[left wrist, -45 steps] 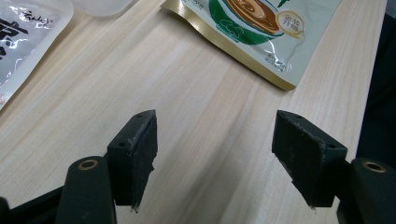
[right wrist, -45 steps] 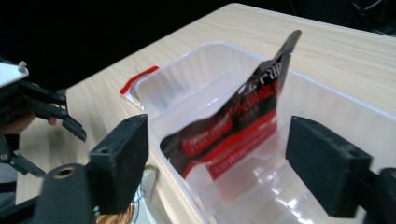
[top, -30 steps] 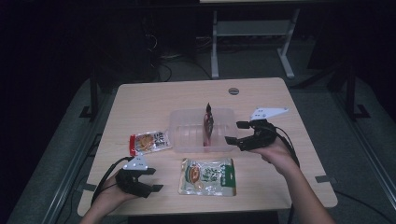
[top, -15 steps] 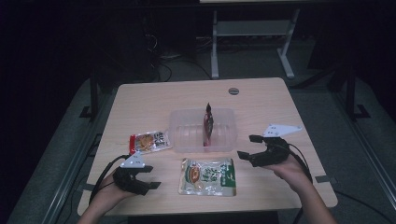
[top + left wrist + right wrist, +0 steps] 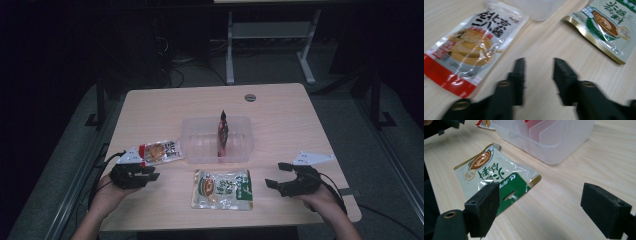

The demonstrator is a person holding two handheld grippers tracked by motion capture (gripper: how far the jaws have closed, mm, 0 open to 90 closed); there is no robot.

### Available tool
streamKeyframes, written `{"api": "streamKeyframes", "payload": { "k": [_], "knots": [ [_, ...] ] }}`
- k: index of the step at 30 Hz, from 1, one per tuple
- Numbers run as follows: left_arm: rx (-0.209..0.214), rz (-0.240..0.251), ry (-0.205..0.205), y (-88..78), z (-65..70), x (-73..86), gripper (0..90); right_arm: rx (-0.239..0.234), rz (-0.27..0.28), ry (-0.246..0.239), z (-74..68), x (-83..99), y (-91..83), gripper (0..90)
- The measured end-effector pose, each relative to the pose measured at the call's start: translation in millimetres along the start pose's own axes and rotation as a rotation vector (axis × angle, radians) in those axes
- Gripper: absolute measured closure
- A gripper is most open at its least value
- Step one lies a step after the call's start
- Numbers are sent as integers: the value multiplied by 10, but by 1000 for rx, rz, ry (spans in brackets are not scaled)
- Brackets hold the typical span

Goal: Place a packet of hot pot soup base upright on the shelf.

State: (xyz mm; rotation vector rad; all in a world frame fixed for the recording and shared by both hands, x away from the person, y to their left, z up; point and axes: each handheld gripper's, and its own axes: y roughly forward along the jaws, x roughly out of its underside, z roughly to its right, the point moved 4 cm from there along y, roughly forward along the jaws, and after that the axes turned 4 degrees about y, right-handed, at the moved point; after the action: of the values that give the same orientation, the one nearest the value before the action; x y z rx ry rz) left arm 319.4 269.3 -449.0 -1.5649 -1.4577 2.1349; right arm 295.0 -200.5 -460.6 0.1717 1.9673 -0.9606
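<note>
A clear plastic bin (image 5: pixel 200 150) stands mid-table with a dark red pouch (image 5: pixel 223 131) upright in it. Left of it lies a red-and-white sauce pouch (image 5: pixel 159 151), flat on the wood. A green-and-white pouch (image 5: pixel 222 189) lies in front of the bin. My left gripper (image 5: pixel 150 173) sits just short of the red-and-white pouch (image 5: pixel 471 47). Its jaws have just been closing and stand a narrow gap apart with nothing between them (image 5: pixel 539 61). My right gripper (image 5: pixel 276 175) is wide open and empty, right of the green pouch (image 5: pixel 491 175).
The wooden table (image 5: pixel 280 110) has a round cable hole (image 5: pixel 250 97) at the back. Its near edge runs just below both hands. The bin's wall (image 5: pixel 564 145) rises close ahead of the right gripper. A white desk frame (image 5: pixel 270 30) stands on the dark floor beyond.
The right gripper has come away from the bin's right side, down and toward the near right of the table. The left gripper has moved up toward the red-and-white pouch and its jaws have narrowed.
</note>
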Motion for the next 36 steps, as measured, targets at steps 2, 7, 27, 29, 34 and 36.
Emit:
{"api": "streamKeyframes", "payload": {
  "k": [2, 7, 27, 29, 34, 36],
  "knots": [
    [-11, -9, 0, 7, -59, -31, 811, 5, -1, 0, 8, 9, -8, 153],
    [-60, -19, -26, 20, -263, -141, 898, -1, 8, 5, 15, 0, 6, 153],
    [-117, -35, -96, 664, -839, -472, 898, -7, -6, -3, 42, 16, 41, 154],
    [-136, -66, -90, 726, -859, -447, 897, -7, -7, -5, 43, 18, 43, 154],
    [-145, -88, -114, 735, -901, -358, 899, -8, -7, -7, 38, 20, 40, 154],
    [-143, -102, -114, 705, -898, -335, 900, -7, -8, -5, 34, 20, 38, 154]
  ]
}}
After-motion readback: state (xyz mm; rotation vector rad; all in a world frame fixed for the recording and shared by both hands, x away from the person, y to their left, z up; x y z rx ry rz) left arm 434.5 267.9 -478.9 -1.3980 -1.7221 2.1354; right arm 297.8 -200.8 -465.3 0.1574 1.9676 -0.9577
